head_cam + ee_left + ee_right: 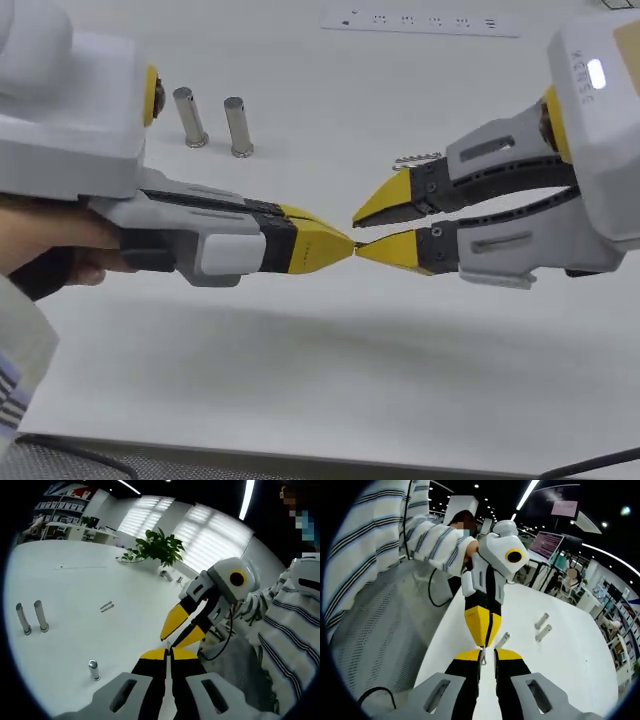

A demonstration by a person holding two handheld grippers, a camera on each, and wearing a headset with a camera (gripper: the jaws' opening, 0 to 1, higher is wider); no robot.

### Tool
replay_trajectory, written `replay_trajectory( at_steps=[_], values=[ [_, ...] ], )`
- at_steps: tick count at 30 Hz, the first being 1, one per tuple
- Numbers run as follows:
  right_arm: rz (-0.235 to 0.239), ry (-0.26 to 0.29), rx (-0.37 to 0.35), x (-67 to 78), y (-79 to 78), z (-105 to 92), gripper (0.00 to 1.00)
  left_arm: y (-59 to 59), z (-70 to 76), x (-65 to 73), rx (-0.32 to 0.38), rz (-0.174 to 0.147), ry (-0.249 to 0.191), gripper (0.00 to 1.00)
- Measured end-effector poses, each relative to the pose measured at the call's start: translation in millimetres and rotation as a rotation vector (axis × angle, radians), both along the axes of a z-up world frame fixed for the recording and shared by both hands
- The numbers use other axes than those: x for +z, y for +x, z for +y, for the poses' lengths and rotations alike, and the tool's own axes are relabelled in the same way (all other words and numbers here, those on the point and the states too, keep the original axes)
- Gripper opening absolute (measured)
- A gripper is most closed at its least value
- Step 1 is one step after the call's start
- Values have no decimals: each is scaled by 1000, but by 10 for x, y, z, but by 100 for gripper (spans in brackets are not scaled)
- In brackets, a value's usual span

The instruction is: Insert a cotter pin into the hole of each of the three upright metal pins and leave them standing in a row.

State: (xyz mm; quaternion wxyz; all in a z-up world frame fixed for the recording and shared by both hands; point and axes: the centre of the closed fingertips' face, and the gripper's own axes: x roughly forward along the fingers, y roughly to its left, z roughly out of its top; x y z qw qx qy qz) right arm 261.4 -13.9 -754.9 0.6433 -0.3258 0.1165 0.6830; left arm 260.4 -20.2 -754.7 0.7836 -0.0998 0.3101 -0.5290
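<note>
A cotter pin (482,656) is held above the white table (300,380), pinched in the tip of the clenched left gripper (343,247). The right gripper (357,235) meets it with jaws parted around the pin. Far left, one metal pin (187,117) and its neighbour (238,127) stand upright, and a third metal pin (93,670) stands apart from them. This looks like a handover or regrip: the right jaws must next close squarely on the pin.

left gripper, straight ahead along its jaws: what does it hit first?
The right gripper. The left gripper points tip to tip at its lower yellow jaw, almost touching. A small metal piece, likely a cotter pin, sits at the left gripper's tip between them.
</note>
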Motion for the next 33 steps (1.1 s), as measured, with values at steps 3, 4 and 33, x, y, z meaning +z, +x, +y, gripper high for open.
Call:
replay_trajectory(
  at_steps=[3,4,33],
  values=[
    [43,-4,-4,-35,-11,-26,12,-33,-9,-5,-25,-40,9,0],
    [40,-6,-3,-38,-14,-27,11,-30,-10,0,-27,-51,7,0],
    [139,-11,-25,-101,-80,-38,3,-35,20,76,-143,-278,50,0]
  ],
)
